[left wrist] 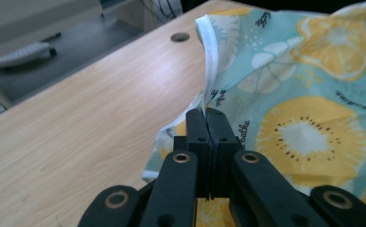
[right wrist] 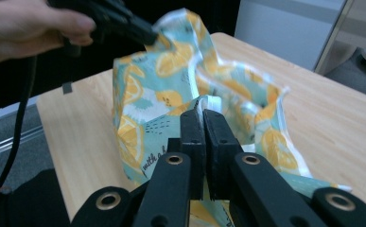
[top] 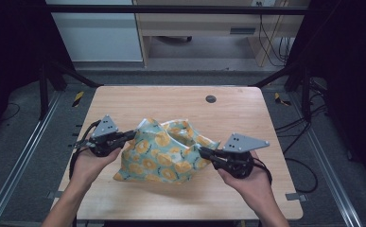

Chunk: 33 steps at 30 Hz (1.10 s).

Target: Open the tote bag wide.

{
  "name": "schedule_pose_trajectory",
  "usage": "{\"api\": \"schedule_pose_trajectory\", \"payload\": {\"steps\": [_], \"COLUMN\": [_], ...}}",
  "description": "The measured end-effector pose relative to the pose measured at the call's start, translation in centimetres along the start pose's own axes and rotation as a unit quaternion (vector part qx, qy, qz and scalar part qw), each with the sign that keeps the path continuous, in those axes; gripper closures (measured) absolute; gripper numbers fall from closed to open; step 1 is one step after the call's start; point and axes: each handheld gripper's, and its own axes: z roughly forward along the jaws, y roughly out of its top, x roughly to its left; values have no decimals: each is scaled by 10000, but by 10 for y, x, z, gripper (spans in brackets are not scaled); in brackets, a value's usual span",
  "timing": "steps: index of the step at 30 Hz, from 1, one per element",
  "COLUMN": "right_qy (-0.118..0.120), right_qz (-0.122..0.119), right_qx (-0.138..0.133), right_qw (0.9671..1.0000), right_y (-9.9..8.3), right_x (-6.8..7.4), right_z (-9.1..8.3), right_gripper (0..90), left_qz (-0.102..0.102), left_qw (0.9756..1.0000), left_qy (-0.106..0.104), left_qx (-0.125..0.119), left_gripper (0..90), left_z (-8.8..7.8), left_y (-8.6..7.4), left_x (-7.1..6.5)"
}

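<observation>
- The cloth (top: 164,153), a teal fabric printed with yellow citrus slices and edged in white, sits bunched near the front middle of the worktop (top: 180,101) in the high view, part resting on the wood and part lifted. We see the left gripper (top: 129,135) at its left edge and the right gripper (top: 204,152) at its right edge, each held in a hand, with the fabric sagging between them.
- In the left gripper view, the jaws are pressed together on the white hem of the cloth (left wrist: 303,94), which rises from the tips and spreads away to the right over the bare worktop (left wrist: 76,123).
- In the right gripper view, the jaws are likewise clamped on a white-edged fold of the cloth (right wrist: 171,94); beyond it the left gripper (right wrist: 147,35) pinches the far upper corner, the fabric standing up between the two.
- We judge the step to be spreading or lifting the cloth by two edges. To do it well we should keep both pinches firm, draw the hands apart evenly and level, and avoid tugging one side so the hem slips free.
</observation>
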Motion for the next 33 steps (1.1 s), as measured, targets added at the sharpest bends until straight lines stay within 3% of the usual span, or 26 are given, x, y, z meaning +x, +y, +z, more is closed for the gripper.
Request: {"api": "schedule_pose_trajectory", "payload": {"steps": [4, 6, 9, 15, 17, 22, 30, 31, 32, 33], "right_qy": [-94, -106, -152, -165, -153, -208, -438, -516, -516, -541], "right_qz": [-93, -119, -142, -96, -142, -168, -85, 55, 55, 148], "right_qx": [83, 115, 304, 526, 634, 588, 477, 540, 540, 632], "right_qw": [9999, 9998, 9993, 9984, 9978, 9979, 9979, 9972, 9972, 9964], "right_y": [-15, -20, -36, -53, -55, -48, -29, -28, -28, -28], "right_x": [9, 11, 17, 19, 19, 19, -2, -13, -13, -22], "right_z": [-7, -8, -8, -4, -2, -2, 14, 27, 27, 41], "right_gripper": [872, 870, 863, 838, 753, 633, 559, 534, 534, 512], "left_qz": [51, 65, 83, 183, 220, 197, 261, 265, 257, 250], "left_qw": [9993, 9991, 9979, 9978, 9977, 9973, 9966, 9966, 9964, 9963], "left_qy": [-118, -134, -285, -366, -414, -484, -554, -562, -580, -597], "left_qx": [-351, -387, -568, -529, -499, -523, -553, -545, -556, -568], "left_gripper": [897, 897, 897, 897, 897, 897, 897, 897, 897, 897], "left_z": [-22, -24, -32, -34, -33, -33, -28, -28, -28, -28], "left_y": [-4, -5, -12, -23, -27, -34, -37, -37, -38, -38], "left_x": [-18, -21, -37, -51, -54, -57, -61, -62, -62, -62]}}
